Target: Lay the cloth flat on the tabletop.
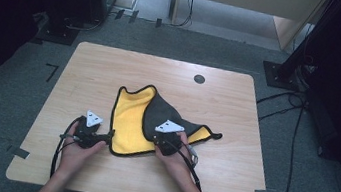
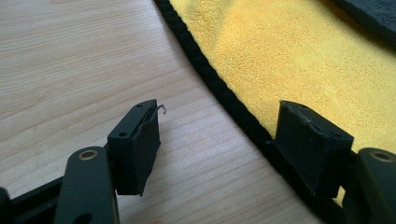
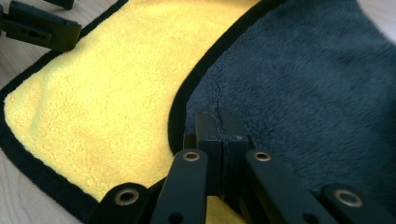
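A cloth (image 1: 129,120), yellow on one face and dark grey on the other with black trim, lies on the wooden table (image 1: 112,67). Its dark flap (image 1: 168,112) is folded over the yellow part. My right gripper (image 1: 159,140) is at the flap's near edge. In the right gripper view its jaws (image 3: 219,122) are pressed together on the dark fleece (image 3: 303,84) beside the trim, and a crease runs up from them. My left gripper (image 1: 109,137) stands open at the cloth's left edge. Its jaws (image 2: 219,144) straddle the black trim (image 2: 224,93), one pad over bare wood, the other on the yellow cloth (image 2: 289,56).
A round dark grommet (image 1: 199,79) sits in the table's far right part. Bare wood surrounds the cloth on all sides. Cables (image 1: 296,123) trail on the grey floor to the right, and dark stands flank the table's far corners.
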Action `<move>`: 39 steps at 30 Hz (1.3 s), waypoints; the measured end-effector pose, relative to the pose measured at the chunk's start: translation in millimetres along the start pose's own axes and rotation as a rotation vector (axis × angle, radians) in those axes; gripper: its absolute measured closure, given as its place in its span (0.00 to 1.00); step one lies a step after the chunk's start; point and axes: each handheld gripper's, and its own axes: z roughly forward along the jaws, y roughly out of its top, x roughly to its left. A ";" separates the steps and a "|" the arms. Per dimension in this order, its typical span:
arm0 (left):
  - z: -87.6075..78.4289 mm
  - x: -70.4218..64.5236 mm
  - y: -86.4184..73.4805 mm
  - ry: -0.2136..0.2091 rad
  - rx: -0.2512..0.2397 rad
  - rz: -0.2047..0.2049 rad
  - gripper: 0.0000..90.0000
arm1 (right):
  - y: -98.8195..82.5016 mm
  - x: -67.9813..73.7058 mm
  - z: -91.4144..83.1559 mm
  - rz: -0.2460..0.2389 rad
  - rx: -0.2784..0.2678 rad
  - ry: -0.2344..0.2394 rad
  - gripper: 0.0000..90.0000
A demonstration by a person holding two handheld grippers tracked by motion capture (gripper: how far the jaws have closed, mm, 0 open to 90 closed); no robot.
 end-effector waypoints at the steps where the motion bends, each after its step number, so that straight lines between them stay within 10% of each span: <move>1: 0.0 0.0 0.0 0.000 0.000 0.000 0.34 | 1.7 -1.4 -1.3 -0.001 -0.002 0.001 1.00; 8: 0.0 0.0 -0.1 0.000 0.000 0.000 0.34 | 25.1 -24.5 -24.8 0.024 -0.087 -0.050 1.00; 11: 0.1 0.2 -0.2 0.000 -0.002 0.001 0.34 | 50.9 -61.2 -48.8 0.107 -0.188 -0.133 1.00; 16: -0.4 0.5 -0.4 -0.003 -0.001 -0.001 0.34 | 70.5 -148.3 -84.3 0.324 -0.338 -0.455 0.75; 20: -1.6 1.7 -0.9 -0.013 0.001 -0.005 0.34 | 52.0 -155.1 -99.0 0.292 -0.340 -0.382 0.68; 25: -7.6 -2.0 1.2 -0.024 -0.009 -0.006 0.36 | -5.9 -146.9 -93.8 0.190 -0.168 -0.290 0.66; 30: -16.0 -20.2 3.1 -0.081 -0.020 0.018 0.37 | -58.8 -156.7 -94.1 0.321 -0.100 -0.221 0.64; 34: -10.9 -38.6 -0.8 -0.115 0.018 0.063 0.40 | -73.7 -152.7 -88.9 0.317 -0.050 -0.213 0.65; 39: -6.8 -55.2 -2.2 -0.036 0.029 0.114 0.43 | -74.9 -146.0 -90.1 0.279 -0.031 -0.243 0.80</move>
